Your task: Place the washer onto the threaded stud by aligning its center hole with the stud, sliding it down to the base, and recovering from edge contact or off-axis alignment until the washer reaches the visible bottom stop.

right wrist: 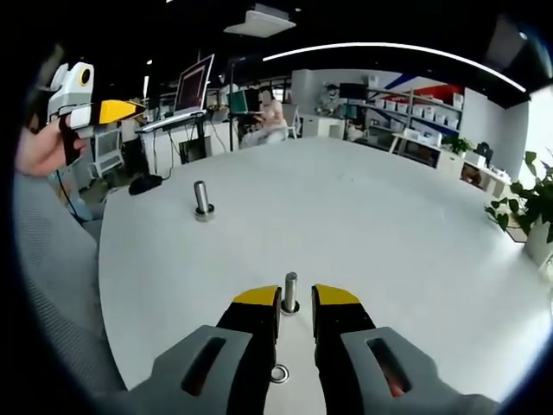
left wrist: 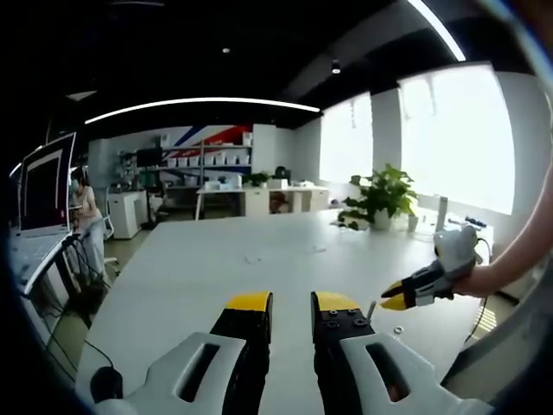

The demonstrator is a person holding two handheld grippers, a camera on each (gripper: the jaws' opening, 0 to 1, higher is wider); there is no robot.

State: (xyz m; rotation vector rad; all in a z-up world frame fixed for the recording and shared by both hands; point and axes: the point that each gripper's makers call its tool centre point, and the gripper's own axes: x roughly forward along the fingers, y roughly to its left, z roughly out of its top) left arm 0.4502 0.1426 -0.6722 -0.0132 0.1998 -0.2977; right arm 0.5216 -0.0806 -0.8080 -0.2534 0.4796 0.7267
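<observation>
In the right gripper view a short threaded stud (right wrist: 290,292) stands upright on the white table (right wrist: 363,216), in the gap between my right gripper's (right wrist: 295,298) yellow tips. The jaws are apart and do not touch it. A small metal washer (right wrist: 279,373) lies flat on the table, nearer the camera, between the jaw bodies. A second, thicker stud (right wrist: 202,199) stands farther off to the left. My left gripper (left wrist: 292,303) hovers open over the table, holding nothing. From there the stud (left wrist: 371,309) and washer (left wrist: 398,329) sit beside the right gripper (left wrist: 393,300).
A hand holds the left gripper (right wrist: 121,111) high at the table's far left edge. A laptop (right wrist: 192,86) on a stand and a black mouse (right wrist: 145,182) are behind. A potted plant (left wrist: 380,197) stands at the table's far side. A person (left wrist: 86,216) stands in the background.
</observation>
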